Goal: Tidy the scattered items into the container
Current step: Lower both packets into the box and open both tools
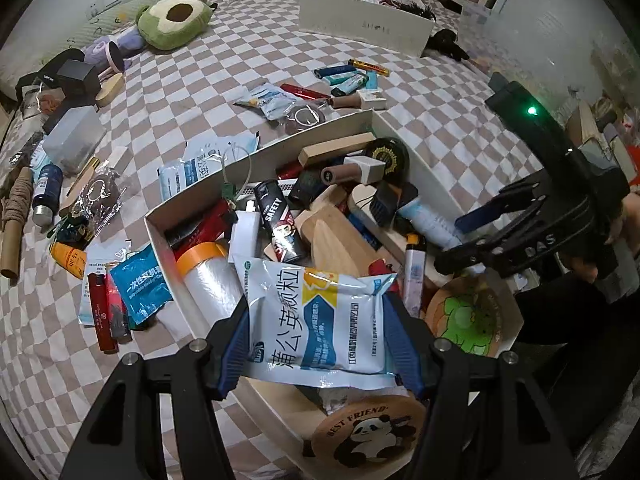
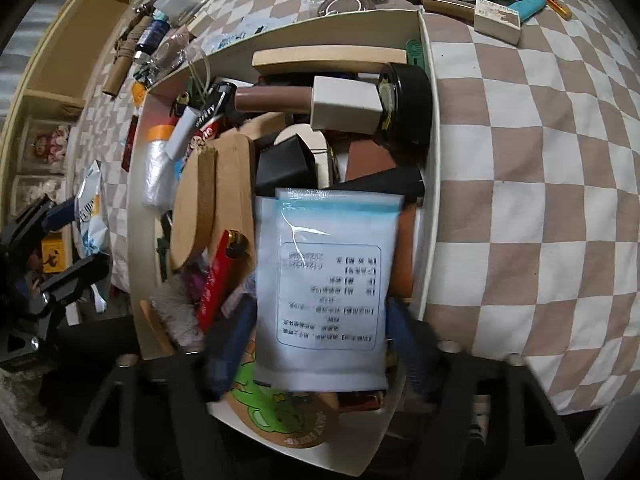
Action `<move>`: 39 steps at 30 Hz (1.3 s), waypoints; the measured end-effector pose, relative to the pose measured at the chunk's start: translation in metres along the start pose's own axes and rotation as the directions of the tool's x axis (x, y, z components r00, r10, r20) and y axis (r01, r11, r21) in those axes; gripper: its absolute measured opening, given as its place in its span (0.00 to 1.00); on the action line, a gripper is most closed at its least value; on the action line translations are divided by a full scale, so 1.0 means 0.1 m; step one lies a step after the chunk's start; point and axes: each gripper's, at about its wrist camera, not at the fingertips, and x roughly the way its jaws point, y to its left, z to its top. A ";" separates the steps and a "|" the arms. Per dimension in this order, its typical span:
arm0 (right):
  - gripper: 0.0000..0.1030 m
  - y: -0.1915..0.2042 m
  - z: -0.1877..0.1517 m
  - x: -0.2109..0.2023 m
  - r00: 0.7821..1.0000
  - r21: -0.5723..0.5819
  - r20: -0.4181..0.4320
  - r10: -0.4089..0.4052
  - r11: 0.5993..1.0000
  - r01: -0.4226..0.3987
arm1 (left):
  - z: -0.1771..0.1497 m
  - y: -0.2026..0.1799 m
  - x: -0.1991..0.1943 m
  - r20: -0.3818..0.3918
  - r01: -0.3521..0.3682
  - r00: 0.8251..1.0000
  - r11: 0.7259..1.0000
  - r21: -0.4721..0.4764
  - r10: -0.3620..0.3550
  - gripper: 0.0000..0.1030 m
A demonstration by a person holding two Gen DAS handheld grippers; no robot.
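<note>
Left wrist view gives me the checkered bed sheet [image 1: 420,92] carrying the white container box [image 1: 256,160], already heaped with items. Over that box, my left gripper [image 1: 320,334] has its fingers clamped on a white-blue granule sachet [image 1: 320,320]. My right gripper [image 2: 320,344] holds a pale blue sachet [image 2: 324,288] between closed fingers, also above the box. Lighters [image 1: 344,76] lie beyond the box's far end.

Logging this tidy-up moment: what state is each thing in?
left gripper: shut on medicine sachet
right gripper: holding the pale blue sachet over the box
white box: open, crammed full
lighters: loose on the bedspread, outside the box
blue wipe packet: lying beside the box
</note>
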 end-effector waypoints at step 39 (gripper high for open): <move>0.91 0.49 0.09 -0.37 0.995 -0.086 0.093 0.041 0.996 -0.033 | -0.30 0.21 0.12 0.043 0.039 0.997 0.932 0.361 -0.059 0.80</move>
